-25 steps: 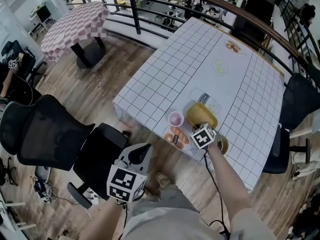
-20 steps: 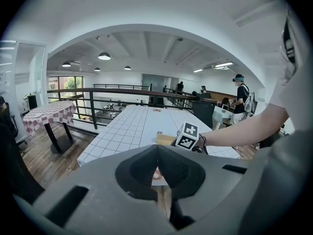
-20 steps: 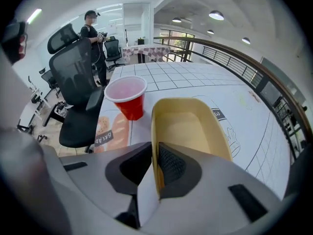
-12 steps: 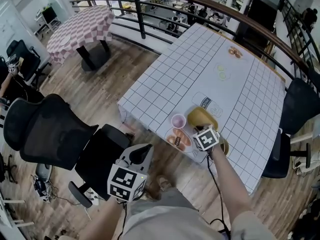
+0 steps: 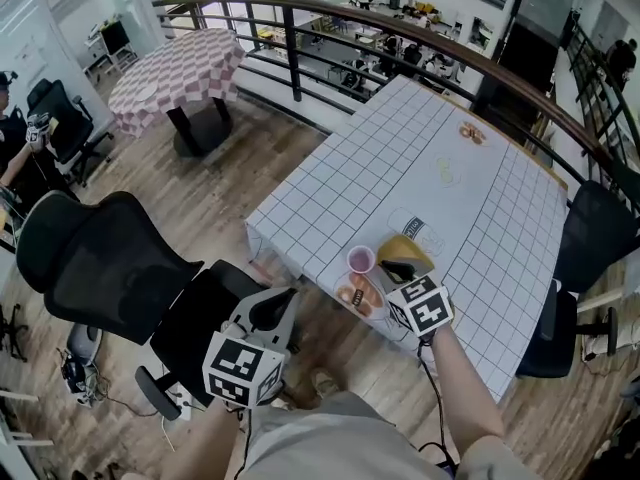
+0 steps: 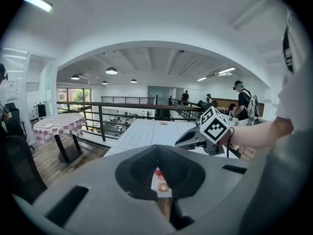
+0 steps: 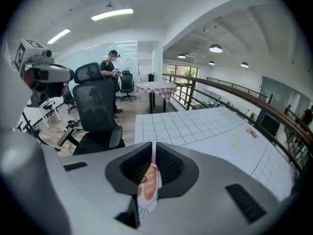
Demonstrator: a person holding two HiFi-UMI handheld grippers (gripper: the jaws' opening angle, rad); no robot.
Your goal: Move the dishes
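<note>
At the near edge of the grid-cloth table [image 5: 450, 128] lie a white plate with orange food [image 5: 358, 293], a pink cup [image 5: 359, 259] and a yellow dish [image 5: 406, 249]. My right gripper [image 5: 396, 268] hovers over the yellow dish's near rim, just right of the white plate. Its jaws stand almost together and grip nothing. Through their slit [image 7: 150, 173] part of the white plate shows. My left gripper [image 5: 272, 308] hangs off the table above a black chair. It too is shut with nothing held [image 6: 159, 180], and it faces the right gripper [image 6: 188, 140].
Black office chairs stand at the left [image 5: 110, 268] and at the table's right side [image 5: 590, 218]. A dark railing [image 5: 400, 18] runs behind the table, and a checkered table [image 5: 180, 68] is at the back left. A white packet [image 5: 410, 226] lies beyond the yellow dish.
The head camera has tilted, so everything sits a little lower in view. My right gripper has drawn back slightly toward me from the yellow dish. The dishes and the left gripper have not moved.
</note>
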